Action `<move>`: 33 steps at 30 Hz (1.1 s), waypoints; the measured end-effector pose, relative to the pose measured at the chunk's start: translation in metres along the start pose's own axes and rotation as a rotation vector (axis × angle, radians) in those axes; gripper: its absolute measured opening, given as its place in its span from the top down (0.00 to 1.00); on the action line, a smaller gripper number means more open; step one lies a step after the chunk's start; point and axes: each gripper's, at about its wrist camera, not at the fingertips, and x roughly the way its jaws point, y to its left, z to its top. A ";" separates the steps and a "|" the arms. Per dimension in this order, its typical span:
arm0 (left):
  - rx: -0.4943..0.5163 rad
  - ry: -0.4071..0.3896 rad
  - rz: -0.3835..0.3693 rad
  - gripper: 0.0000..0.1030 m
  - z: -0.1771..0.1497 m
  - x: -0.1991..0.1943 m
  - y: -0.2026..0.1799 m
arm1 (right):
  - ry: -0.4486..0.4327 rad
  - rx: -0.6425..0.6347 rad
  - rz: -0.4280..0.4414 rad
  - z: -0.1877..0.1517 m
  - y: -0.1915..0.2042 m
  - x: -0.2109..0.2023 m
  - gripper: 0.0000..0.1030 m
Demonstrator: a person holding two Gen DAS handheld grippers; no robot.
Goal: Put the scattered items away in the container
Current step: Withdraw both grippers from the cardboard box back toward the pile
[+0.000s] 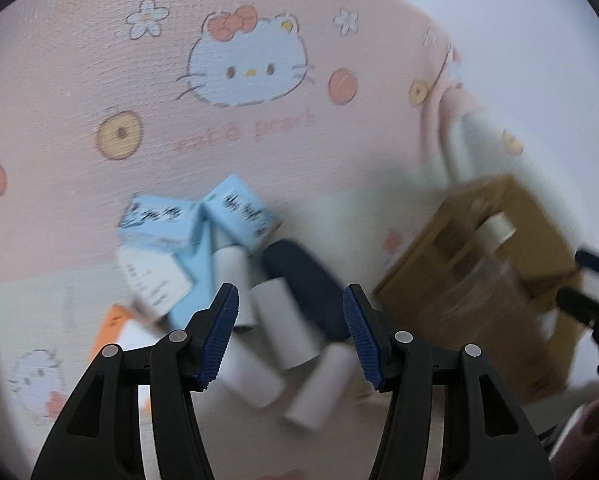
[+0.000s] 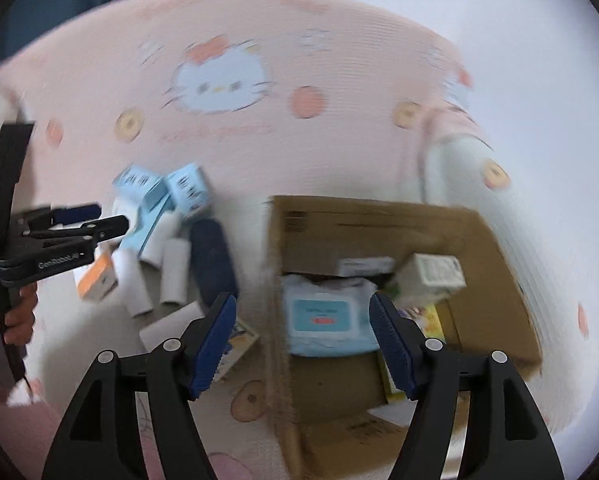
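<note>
My left gripper [image 1: 290,300] stands open above a pile on the mat: several white paper rolls [image 1: 283,320], a dark blue case [image 1: 307,284], light blue boxes [image 1: 159,224] and an orange-and-white box [image 1: 115,328]. Nothing is between its pads. The open cardboard box [image 1: 499,200] lies to the right. My right gripper [image 2: 302,308] is open and empty over the left wall of the cardboard box [image 2: 379,212], which holds a blue wipes pack [image 2: 323,316] and a white-green carton [image 2: 431,276]. The left gripper [image 2: 99,220] shows at that view's left edge, over the pile.
A pink mat printed with a cartoon cat [image 1: 239,60] covers the surface under everything. A person's hand [image 2: 19,316] holds the left gripper's handle. A pale floor [image 2: 539,80] lies beyond the mat's far right edge. Both views are motion-blurred.
</note>
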 end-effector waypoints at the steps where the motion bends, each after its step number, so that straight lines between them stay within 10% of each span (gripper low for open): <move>1: 0.020 0.008 0.015 0.43 -0.006 0.002 0.003 | 0.000 -0.034 0.010 0.002 0.013 0.004 0.35; 10: -0.044 0.135 -0.082 0.43 -0.043 0.036 0.027 | 0.054 -0.110 0.085 -0.002 0.059 0.036 0.35; 20: -0.016 0.212 -0.252 0.43 -0.064 0.070 0.002 | -0.086 -0.382 -0.099 -0.093 0.120 0.047 0.35; 33: -0.092 0.285 -0.348 0.45 -0.091 0.098 -0.019 | 0.029 -0.238 -0.032 -0.133 0.109 0.100 0.36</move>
